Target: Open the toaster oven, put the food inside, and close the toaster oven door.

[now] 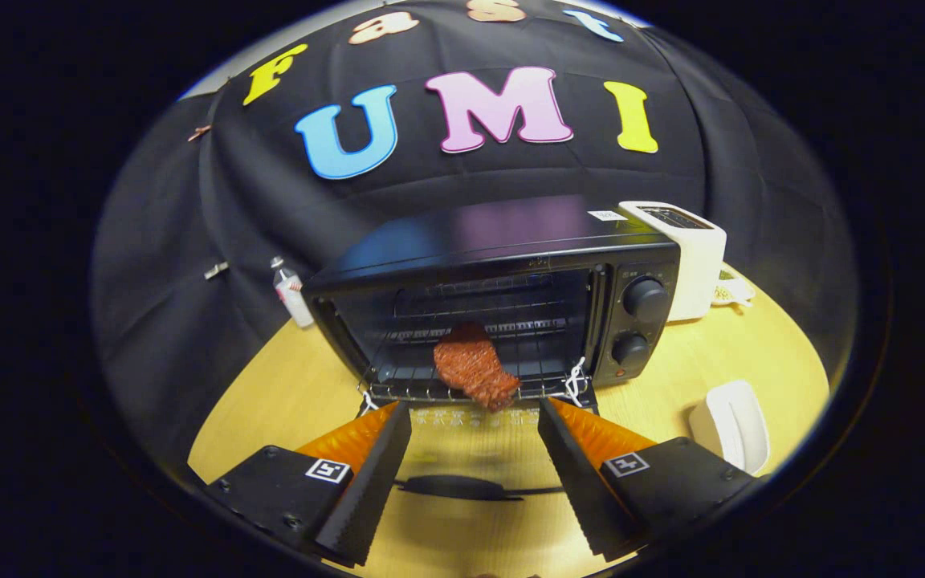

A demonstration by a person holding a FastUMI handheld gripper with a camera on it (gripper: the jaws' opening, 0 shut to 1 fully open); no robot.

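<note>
Pale wood-grain worktop (719,353) fills the ground I am steering over, smooth and yellowish under the booth light, with black cloth (189,265) draped behind it as the wall. My hand-held gripper (474,417) hangs with its fingers spread wide and nothing between them; I have hold of nothing. Just ahead of the fingertips stands the black toaster oven (503,241), its glass door (470,466) dropped flat toward me under the fingers, so the worktop shows through it. On the wire rack (414,377) at the oven's mouth lies the reddish-brown slab of food (474,365), its near end hanging over the rack's front edge. A white pop-up toaster (695,257) stands just beside the oven's knob side. A small clear bottle (292,293) stands by the oven's other side, against the cloth. A white rounded dish (739,421) lies on the worktop beyond my right finger.
</note>
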